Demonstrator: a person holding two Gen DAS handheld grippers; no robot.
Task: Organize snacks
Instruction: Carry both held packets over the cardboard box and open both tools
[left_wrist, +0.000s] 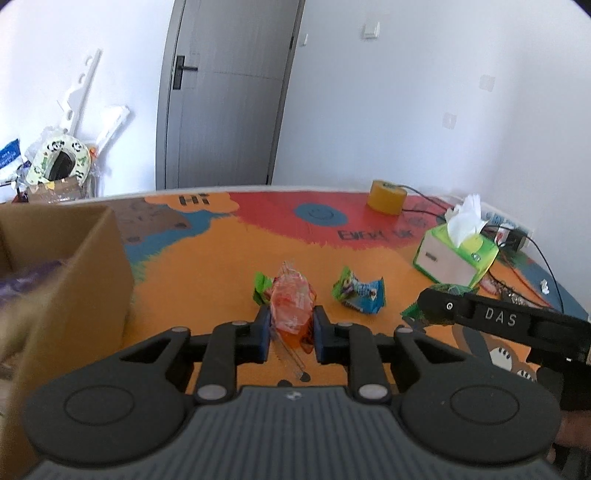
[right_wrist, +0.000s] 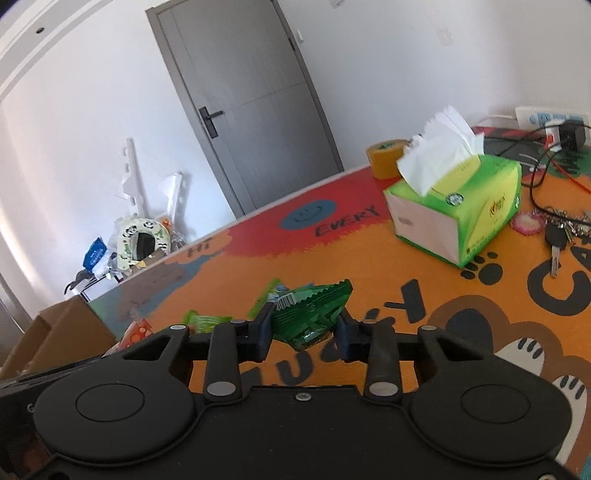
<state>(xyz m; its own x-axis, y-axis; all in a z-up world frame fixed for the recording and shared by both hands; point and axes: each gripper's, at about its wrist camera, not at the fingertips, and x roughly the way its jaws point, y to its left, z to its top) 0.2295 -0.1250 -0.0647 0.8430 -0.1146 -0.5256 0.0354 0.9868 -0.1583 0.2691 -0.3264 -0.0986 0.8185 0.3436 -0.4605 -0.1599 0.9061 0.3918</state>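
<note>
My left gripper (left_wrist: 291, 328) clamps the orange packet (left_wrist: 290, 308), long axis pointing away toward the door (left_wrist: 229, 92). Right gripper (right_wrist: 304, 330) clamps the green packet (right_wrist: 312, 314), lying crosswise.

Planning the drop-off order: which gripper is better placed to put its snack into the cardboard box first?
Left, probably. The left gripper, holding the orange snack packet, sits right beside the cardboard box. The right gripper, holding the green snack packet, is farther away.
</note>
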